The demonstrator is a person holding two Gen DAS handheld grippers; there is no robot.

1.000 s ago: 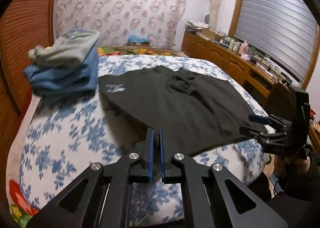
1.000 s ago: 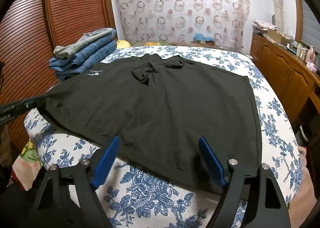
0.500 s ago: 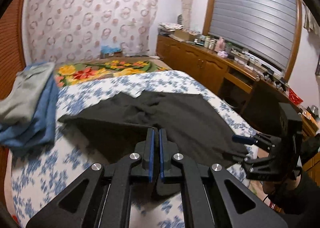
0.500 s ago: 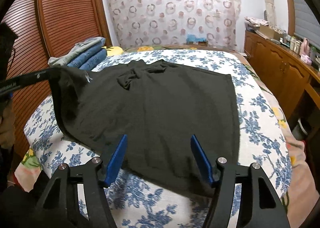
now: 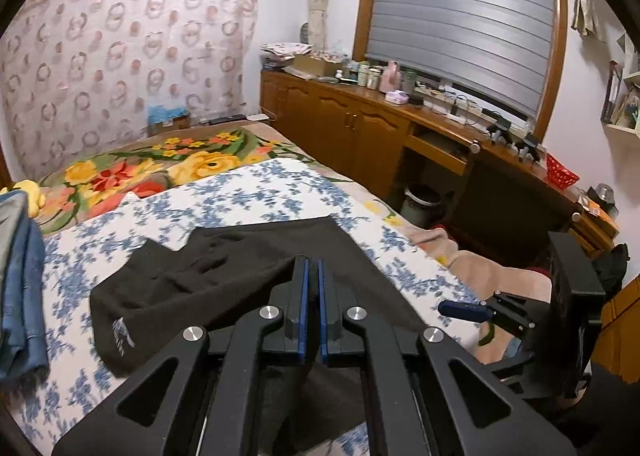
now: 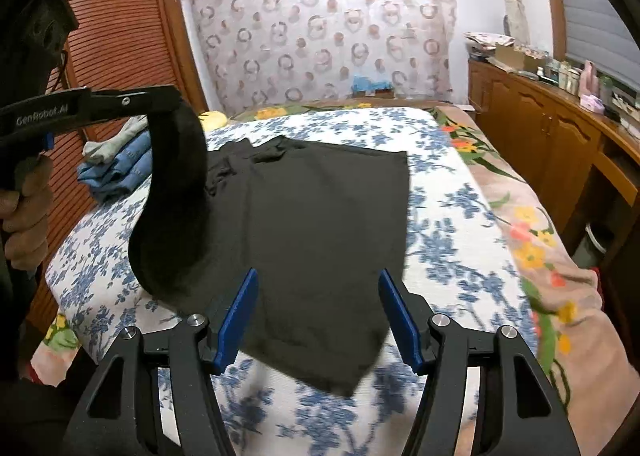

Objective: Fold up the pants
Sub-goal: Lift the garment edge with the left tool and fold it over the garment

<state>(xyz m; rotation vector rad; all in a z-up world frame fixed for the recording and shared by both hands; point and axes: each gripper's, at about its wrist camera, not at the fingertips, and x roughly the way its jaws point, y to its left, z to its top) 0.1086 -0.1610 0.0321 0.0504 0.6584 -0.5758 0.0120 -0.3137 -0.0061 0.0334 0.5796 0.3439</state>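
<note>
Since one second ago: left gripper [image 6: 168, 98] has lifted corner of black knit pants [image 6: 320, 224] off blue-floral white bedspread [image 6: 452, 224] and carried it inward; fabric now hangs from it in curved fold. Left gripper clenched on that corner, blue pads [image 5: 305, 296] pressed together. Right gripper [image 6: 318, 316] has narrowed but grips nothing, jaws apart above near hem. Rest of pants flat on bed. Folded blue denim stack [image 6: 120, 172] beside pants, left side.
</note>
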